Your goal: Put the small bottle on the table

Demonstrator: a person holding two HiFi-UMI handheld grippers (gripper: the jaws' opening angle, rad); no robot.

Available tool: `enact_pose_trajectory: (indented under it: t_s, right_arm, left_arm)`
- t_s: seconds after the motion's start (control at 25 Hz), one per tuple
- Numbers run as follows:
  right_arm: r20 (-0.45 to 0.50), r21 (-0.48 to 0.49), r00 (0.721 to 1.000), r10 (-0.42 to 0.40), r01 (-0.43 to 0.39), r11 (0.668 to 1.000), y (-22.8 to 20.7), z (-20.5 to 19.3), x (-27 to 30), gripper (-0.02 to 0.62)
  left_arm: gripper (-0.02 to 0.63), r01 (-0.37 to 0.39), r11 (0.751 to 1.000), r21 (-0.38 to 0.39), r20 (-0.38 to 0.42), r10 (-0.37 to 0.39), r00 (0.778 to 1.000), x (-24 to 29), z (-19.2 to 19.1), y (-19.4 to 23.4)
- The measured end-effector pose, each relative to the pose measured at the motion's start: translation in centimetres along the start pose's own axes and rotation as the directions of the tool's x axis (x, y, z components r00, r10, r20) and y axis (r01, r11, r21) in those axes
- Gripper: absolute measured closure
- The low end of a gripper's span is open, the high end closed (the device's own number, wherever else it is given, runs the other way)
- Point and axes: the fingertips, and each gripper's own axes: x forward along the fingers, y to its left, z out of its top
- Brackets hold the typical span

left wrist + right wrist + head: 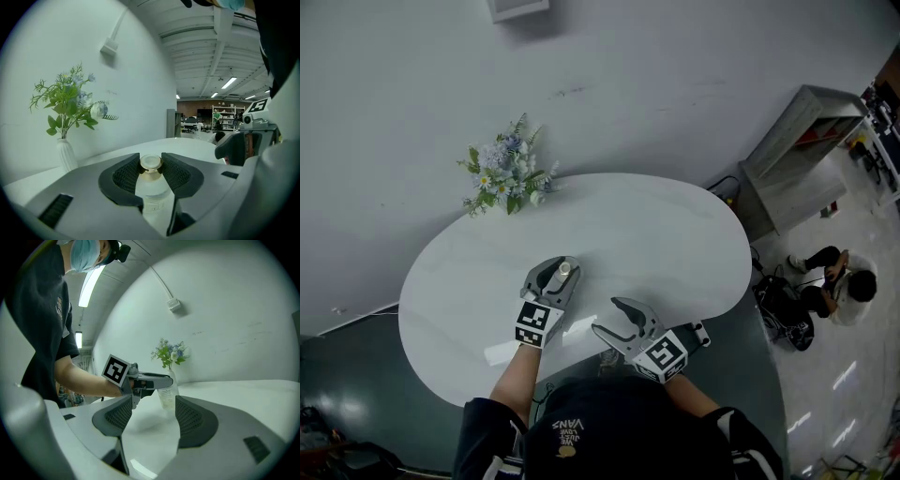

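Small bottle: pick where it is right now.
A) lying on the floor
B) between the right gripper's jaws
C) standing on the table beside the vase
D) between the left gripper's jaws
D: the left gripper view shows the small bottle clamped between the jaws of the left gripper.

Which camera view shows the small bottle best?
The left gripper view: the small bottle fills the middle, clamped between the left tongs, gold cap and clear body plain. The head view shows only its cap from above; the right gripper view, its clear body from the side.
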Motion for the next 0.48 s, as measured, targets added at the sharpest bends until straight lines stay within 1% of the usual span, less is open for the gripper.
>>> enact_pose_trajectory:
  t_s: [0.24, 0.48]
  right_arm:
    - [-0.013, 0.022, 1.0, -0.006, 0.007, 1.0, -1.6, -0.6, 0.5, 0.334]
    - [-0.011, 0.027, 1.0, -0.004, 0.004, 1.0, -2.8, -0.3, 1.0, 0.334]
  left_arm:
    - [0.446, -0.044, 0.999, -0.029, 0.002, 0.044, 0.999, 2.6, -0.2, 2.5]
    - [0.446, -0.06, 0.997, -0.038, 0.0, 0.06, 0.998, 4.6, -0.2, 4.0]
